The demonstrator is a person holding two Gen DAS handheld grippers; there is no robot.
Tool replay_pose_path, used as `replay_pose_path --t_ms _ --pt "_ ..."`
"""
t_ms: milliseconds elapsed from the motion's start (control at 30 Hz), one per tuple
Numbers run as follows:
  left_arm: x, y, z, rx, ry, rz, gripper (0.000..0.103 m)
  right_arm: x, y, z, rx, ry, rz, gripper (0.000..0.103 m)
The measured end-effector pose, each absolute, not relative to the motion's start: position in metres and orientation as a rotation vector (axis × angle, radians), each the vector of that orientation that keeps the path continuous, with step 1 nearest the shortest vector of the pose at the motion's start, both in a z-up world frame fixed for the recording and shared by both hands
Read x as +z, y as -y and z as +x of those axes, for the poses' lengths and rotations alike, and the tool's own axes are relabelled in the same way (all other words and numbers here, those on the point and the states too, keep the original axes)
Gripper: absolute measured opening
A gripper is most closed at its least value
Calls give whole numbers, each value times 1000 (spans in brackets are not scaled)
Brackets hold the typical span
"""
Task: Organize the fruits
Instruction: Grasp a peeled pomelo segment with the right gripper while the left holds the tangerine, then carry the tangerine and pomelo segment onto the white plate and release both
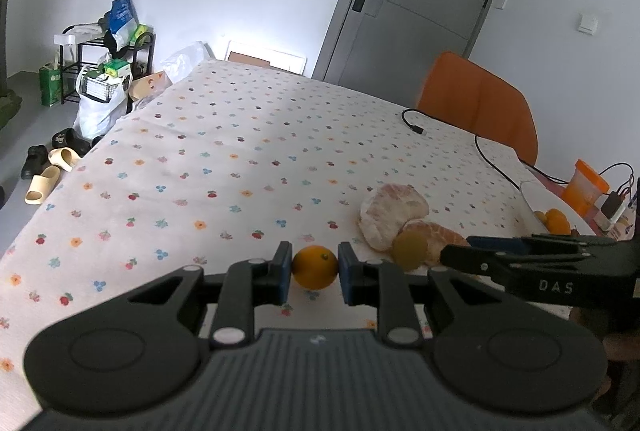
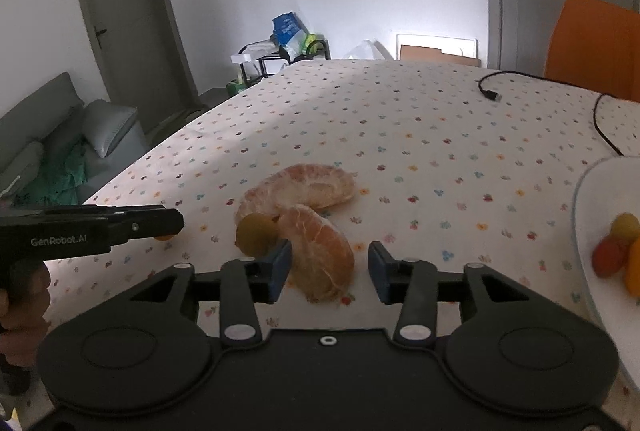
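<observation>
1. Grip state: a small orange fruit (image 1: 315, 267) is clamped between the blue pads of the left gripper (image 1: 314, 271), low over the flowered tablecloth (image 1: 240, 151); whether it rests on the cloth cannot be told.
2. The right gripper (image 2: 329, 269) is parted around a peeled citrus half (image 2: 320, 255); the left pad looks to touch it, the right pad stands clear, so nothing is gripped yet.
3. Task items: a larger peeled citrus piece (image 2: 300, 187) lies just behind the half, and a round yellowish-brown fruit (image 2: 256, 233) sits touching both.
4. The white plate (image 2: 588, 215) is at the right edge of the right wrist view, with small red, yellow and orange fruits (image 2: 618, 251) already on it. It is judged the likely drop spot.
5. Risk: the peeled half is soft, so it could be crushed or split into segments if squeezed hard.
6. Risk: with one pad touching and the other clear, the half could be pushed sideways as the jaws shut, and the round fruit beside it set rolling.
7. Risk: the small orange fruit is round and held at two small contact points, so it could pop out and roll off the table if tilted.
8. Risk: the two grippers are near each other and could collide on a move toward the plate.
9. Risk: the black cable (image 2: 600, 111) lies near the plate and could be snagged.
10. Writing: "GenRobot.AI" is read on the left gripper's side in the right wrist view, "DAS" on the right gripper's side in the left wrist view. Print on the blue bag (image 1: 122, 15) is too small to read.
</observation>
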State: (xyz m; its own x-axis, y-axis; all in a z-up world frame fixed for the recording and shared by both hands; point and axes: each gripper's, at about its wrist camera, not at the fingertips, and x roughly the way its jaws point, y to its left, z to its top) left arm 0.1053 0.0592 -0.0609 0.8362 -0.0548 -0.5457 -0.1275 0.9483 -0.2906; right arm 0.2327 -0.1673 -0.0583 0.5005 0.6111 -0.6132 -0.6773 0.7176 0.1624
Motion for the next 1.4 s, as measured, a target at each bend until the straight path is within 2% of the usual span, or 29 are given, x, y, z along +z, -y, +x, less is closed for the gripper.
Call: replay_pose_path --t_ms 267,300,367,533,1400 --pt "-62 -64 103 46 -583 -336 23 -63 148 224 781 -654 -221 49" --pt "-61 -64 103 46 -580 -338 23 -63 147 223 778 -650 -232 49" --pt "-60 -64 102 46 -578 -338 23 -62 147 221 761 -643 -249 40" --pt "-58 -63 100 43 -570 -333 23 -60 152 219 750 -648 -243 37" --pt "-32 0 117 -73 -524 -251 23 -29 237 206 613 -573 -106 36"
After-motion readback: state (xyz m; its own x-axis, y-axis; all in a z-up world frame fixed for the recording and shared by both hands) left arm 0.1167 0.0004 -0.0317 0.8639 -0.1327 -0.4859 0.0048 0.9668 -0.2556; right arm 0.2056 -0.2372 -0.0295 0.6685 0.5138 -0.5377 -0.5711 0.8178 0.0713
